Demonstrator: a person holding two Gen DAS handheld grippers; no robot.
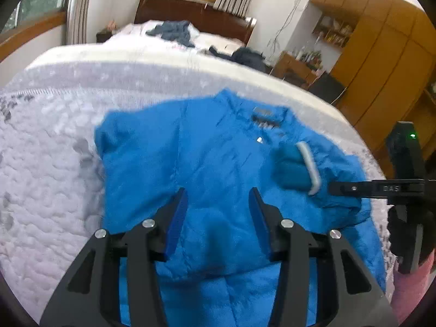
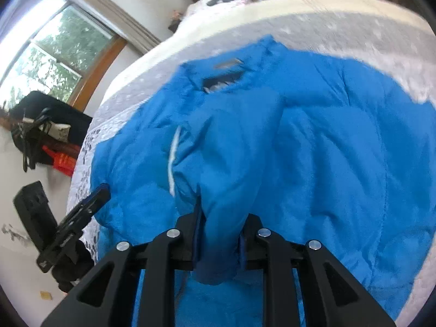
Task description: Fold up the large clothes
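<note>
A bright blue padded jacket (image 1: 212, 150) lies spread on a white quilted bed (image 1: 49, 163), collar and label pointing away from me. My left gripper (image 1: 218, 193) hovers open over the jacket's middle with nothing between its blue pads. In the right wrist view, my right gripper (image 2: 222, 218) is shut on a bunched fold of the jacket's sleeve (image 2: 218, 245), lifted over the body. The sleeve's white-trimmed cuff (image 1: 308, 163) sits on the jacket's right side, with the right gripper's tip (image 1: 333, 188) beside it. The left gripper (image 2: 92, 201) shows at the jacket's left edge.
Dark clothes (image 1: 174, 31) lie heaped near the wooden headboard (image 1: 190, 11). A wooden wardrobe (image 1: 381, 43) and shelves stand to the right of the bed. A black bag (image 2: 49, 120) hangs on the wall. A pink sleeve (image 1: 414, 286) is at the right edge.
</note>
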